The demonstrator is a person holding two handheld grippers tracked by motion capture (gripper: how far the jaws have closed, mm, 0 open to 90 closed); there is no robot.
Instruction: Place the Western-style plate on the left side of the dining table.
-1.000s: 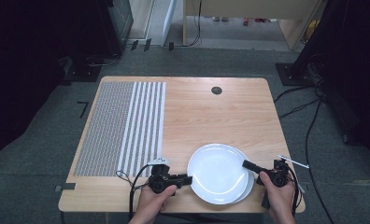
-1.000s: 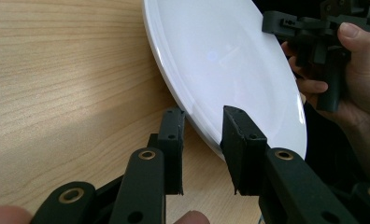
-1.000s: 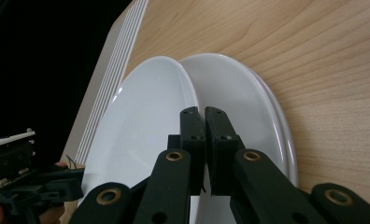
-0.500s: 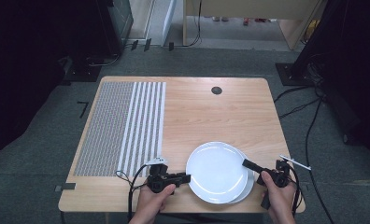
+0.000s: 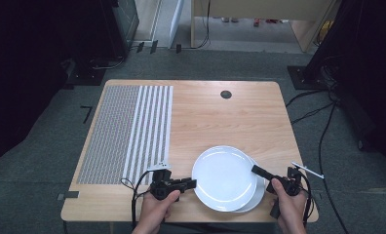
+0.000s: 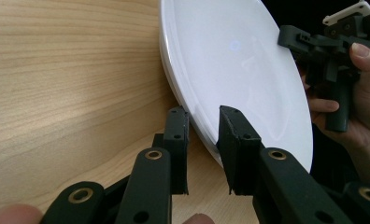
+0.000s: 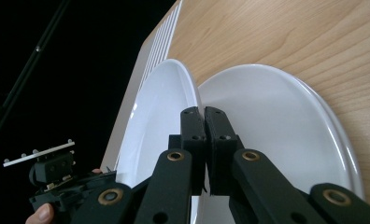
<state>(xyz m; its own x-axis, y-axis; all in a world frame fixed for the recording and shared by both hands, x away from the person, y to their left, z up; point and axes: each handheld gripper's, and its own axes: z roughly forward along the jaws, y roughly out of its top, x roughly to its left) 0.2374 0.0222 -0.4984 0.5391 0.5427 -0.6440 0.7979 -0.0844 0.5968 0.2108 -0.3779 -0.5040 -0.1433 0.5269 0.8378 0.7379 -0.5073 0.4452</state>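
Note:
A stack of white plates lies near the front right of the wooden table (image 5: 220,122). The top plate (image 5: 224,178) sits shifted left, and the lower plate (image 5: 259,196) peeks out at its right. My right gripper (image 5: 254,169) is shut on the top plate's right rim. In the right gripper view the gripper (image 7: 202,112) pinches that rim, and the top plate (image 7: 160,116) tilts up off the lower plate (image 7: 276,121). My left gripper (image 5: 193,184) is at the plates' left edge. In the left gripper view it (image 6: 204,114) stands open with the plate rim (image 6: 197,126) between its jaws.
A grey and white striped mat (image 5: 127,131) covers the table's left part. A small black round hole (image 5: 225,94) sits near the far edge. Bare wood lies beyond the plates. Cables (image 5: 322,141) run over the floor at the right.
The top plate has slid slightly left with the right gripper, so more of the lower plate shows at the right. The left gripper has hardly moved.

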